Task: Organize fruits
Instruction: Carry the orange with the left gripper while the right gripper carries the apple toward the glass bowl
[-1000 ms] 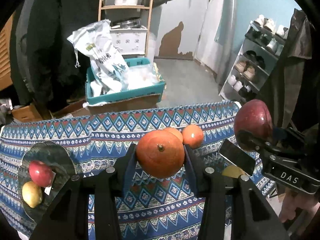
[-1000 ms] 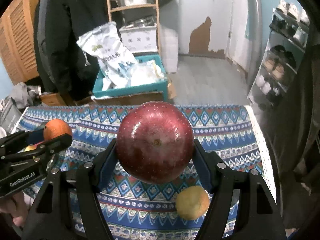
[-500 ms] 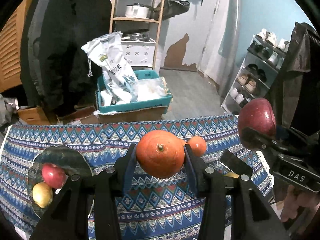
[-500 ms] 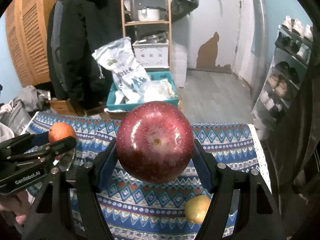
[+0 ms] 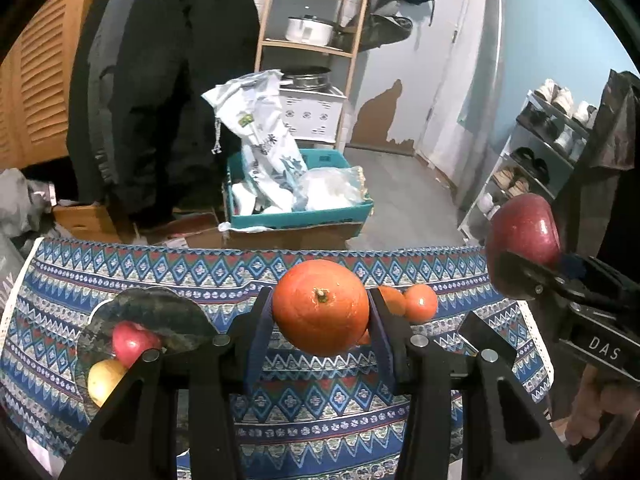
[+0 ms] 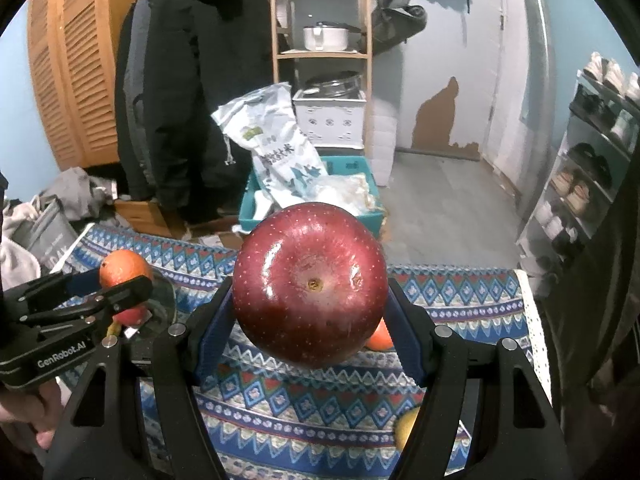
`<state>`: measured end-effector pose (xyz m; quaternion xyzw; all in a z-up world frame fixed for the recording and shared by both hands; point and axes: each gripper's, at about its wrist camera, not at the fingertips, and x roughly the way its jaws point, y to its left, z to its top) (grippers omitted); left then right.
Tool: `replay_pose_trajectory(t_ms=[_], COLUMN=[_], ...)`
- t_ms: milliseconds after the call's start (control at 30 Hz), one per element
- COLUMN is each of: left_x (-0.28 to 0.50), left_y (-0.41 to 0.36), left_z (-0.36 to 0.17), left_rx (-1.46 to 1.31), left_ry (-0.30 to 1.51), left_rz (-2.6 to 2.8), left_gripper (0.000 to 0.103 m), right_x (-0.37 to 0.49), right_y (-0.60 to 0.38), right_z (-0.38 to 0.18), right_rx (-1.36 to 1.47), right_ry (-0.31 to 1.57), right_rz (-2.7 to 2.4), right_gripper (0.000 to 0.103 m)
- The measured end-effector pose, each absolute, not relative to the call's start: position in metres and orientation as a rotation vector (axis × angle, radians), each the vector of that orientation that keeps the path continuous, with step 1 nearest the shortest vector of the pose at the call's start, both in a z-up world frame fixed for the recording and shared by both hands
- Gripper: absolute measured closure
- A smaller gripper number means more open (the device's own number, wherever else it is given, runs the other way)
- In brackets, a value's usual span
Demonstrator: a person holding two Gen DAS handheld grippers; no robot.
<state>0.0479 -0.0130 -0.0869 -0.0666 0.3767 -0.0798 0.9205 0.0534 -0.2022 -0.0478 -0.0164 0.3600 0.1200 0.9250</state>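
Patterned tablecloth point(image 5: 120, 276) in cluttered room, left gripper point(image 5: 320, 312) clasping orange point(image 5: 320, 306), right gripper point(image 6: 310, 292) clasping apple point(image 6: 310, 288), perhaps plate point(image 5: 160, 308) leftward.

Background of the scene. A patterned blue tablecloth point(image 5: 320, 404) covers the table. Beyond it, a teal box point(image 5: 298, 216) holds a printed white bag point(image 5: 266, 136). A wooden shelf point(image 6: 322, 54) carries a white pot point(image 6: 324, 37). A black coat point(image 6: 188, 80) hangs left; a shoe rack point(image 5: 536, 152) stands right.
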Motion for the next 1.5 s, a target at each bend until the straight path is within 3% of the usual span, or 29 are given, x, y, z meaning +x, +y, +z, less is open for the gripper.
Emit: replay_pose_trajectory(t_ms=[933,1500], left_x=[0.039,0.040], left_y=[0.110,0.167], left_z=[-0.120,-0.175], left_rx=[-0.244,-0.295], left_ry=[0.830,0.958], left_rz=[0.066,0.158], left_gripper=[0.057,0.057], right_x=[0.094,0.112], right_y=[-0.064,0.012], right_z=[-0.072,-0.123], right_rx=[-0.076,-0.135], right_ry=[0.830,0.945], right_rz=[0.461,0.555], right_gripper=[0.032,0.032])
